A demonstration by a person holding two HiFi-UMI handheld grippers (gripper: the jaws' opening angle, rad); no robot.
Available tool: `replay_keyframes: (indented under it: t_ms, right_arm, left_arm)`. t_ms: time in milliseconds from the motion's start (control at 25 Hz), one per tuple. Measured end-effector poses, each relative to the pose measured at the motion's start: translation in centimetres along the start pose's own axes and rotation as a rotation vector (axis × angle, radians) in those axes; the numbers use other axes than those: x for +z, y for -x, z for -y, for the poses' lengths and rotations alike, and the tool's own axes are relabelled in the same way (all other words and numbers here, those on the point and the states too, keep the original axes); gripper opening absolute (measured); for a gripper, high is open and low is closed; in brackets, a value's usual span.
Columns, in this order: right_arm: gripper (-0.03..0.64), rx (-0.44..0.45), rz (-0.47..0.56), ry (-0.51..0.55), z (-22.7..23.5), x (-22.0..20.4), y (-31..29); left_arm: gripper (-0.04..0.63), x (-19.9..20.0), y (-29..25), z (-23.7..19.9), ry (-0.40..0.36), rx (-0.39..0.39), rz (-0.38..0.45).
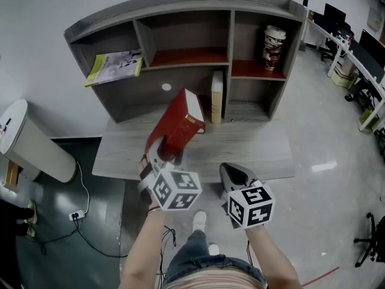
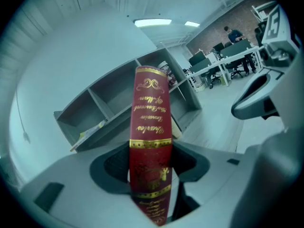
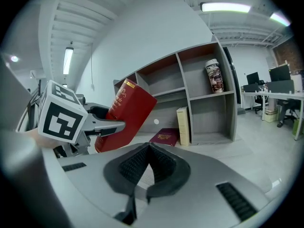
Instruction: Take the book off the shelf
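My left gripper [image 1: 165, 151] is shut on a thick red book [image 1: 178, 125] with gold lettering on its spine, holding it by its lower end. The book tilts up and to the right above the grey tabletop [image 1: 252, 149], in front of the grey shelf unit [image 1: 180, 17]. In the left gripper view the spine [image 2: 151, 127] stands between the jaws. In the right gripper view the same book [image 3: 127, 112] hangs left of the shelf. My right gripper [image 1: 232, 174] is shut and empty near the table's front edge, its pads [image 3: 164, 161] pressed together.
On the shelf stand a cream book [image 1: 216, 96] upright, a patterned can [image 1: 274, 47] at upper right and a magazine [image 1: 115, 65] at left. A dark red book [image 3: 164, 137] lies flat by the cream one. A white cylinder [image 1: 33, 142] stands left; office desks [image 1: 355, 59] stand right.
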State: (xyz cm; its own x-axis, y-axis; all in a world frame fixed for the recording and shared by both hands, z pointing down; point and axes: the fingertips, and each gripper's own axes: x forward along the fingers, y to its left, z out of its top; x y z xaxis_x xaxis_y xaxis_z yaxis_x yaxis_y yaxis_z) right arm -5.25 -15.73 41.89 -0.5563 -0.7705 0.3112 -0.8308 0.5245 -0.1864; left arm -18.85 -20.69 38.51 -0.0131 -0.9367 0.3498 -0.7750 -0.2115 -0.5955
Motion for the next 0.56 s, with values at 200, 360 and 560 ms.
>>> replay_keyframes:
  t_ms: [200, 360, 560]
  right_arm:
    - [0.008, 0.008, -0.002, 0.011, -0.3, 0.1, -0.1]
    - [0.008, 0.012, -0.004, 0.015, -0.4, 0.1, -0.2]
    - [0.008, 0.008, 0.000, 0.015, -0.3, 0.1, -0.4]
  left_arm:
    - [0.244, -1.1, 0.3, -0.1, 0.096, -0.031, 0.001]
    - [0.244, -1.8, 0.4, -0.2, 0.217, -0.064, -0.001]
    - [0.244, -2.3, 0.4, -0.3, 0.335, -0.096, 0.003]
